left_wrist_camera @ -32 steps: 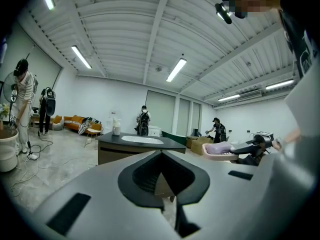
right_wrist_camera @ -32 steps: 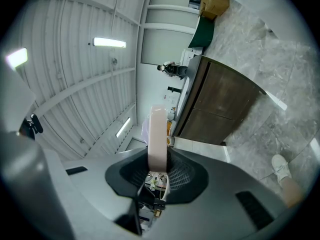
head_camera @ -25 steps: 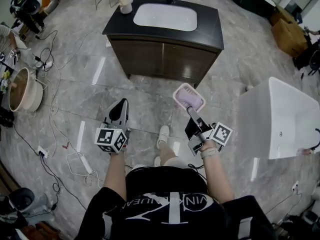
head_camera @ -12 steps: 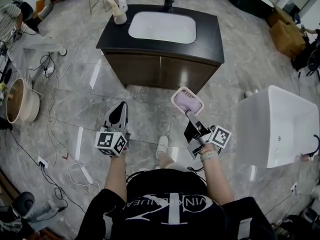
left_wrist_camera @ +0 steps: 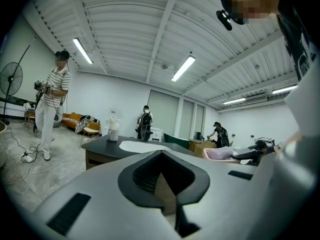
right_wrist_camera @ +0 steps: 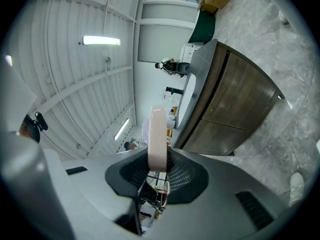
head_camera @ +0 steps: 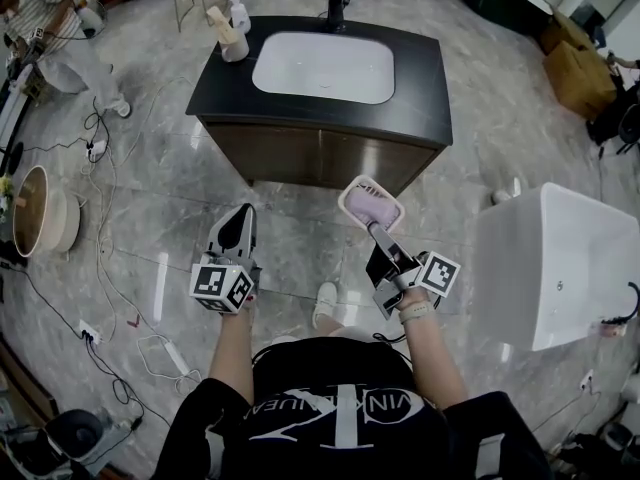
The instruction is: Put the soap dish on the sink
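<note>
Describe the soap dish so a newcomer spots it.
Find the black-topped wooden vanity with the white oval basin. Just in front of its cabinet, the right gripper clamps a pale pink rectangular plastic soap dish in its jaws. It is the only pink thing there.

I'm in a big studio hall, not a home: a free-standing sink [head_camera: 322, 68] and a bathtub [head_camera: 560, 253] sit on open marble floor [head_camera: 150, 198]. Cables [head_camera: 104, 238] trail across it under strip lights [left_wrist_camera: 182, 69].

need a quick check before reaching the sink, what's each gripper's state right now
left gripper: closed, empty
right gripper: closed on the soap dish
</note>
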{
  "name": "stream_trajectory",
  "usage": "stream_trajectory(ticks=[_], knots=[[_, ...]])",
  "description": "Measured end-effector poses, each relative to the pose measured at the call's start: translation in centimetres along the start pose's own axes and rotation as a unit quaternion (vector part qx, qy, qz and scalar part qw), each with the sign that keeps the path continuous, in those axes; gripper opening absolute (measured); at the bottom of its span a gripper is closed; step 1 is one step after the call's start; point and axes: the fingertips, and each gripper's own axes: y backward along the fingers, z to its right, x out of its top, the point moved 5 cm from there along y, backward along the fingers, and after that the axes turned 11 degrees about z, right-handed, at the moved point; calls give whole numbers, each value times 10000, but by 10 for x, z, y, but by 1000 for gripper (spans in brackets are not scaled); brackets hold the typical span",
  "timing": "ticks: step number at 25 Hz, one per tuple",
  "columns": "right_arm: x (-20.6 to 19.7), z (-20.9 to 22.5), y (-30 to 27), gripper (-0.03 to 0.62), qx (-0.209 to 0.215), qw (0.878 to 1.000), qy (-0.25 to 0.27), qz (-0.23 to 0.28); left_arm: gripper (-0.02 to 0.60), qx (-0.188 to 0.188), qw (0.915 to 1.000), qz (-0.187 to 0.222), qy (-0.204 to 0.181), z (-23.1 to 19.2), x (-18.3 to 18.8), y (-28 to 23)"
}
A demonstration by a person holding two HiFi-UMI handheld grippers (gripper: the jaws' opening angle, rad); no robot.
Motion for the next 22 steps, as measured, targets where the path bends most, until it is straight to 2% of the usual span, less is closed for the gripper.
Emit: stream_trajectory(ticks=[11,17,22], knots=[[33,21,-59,86,66,9997,-109,-187,14,99,9999,-15,-35,-21,-6,-60],[48,28,-73,86,67,9997,-60,-230,14,60,9999,73,42,-20,-8,-85],[56,37,-70,86,-101,9997,-64,-215,14,18,9999,46,92,-15,-14,-99]])
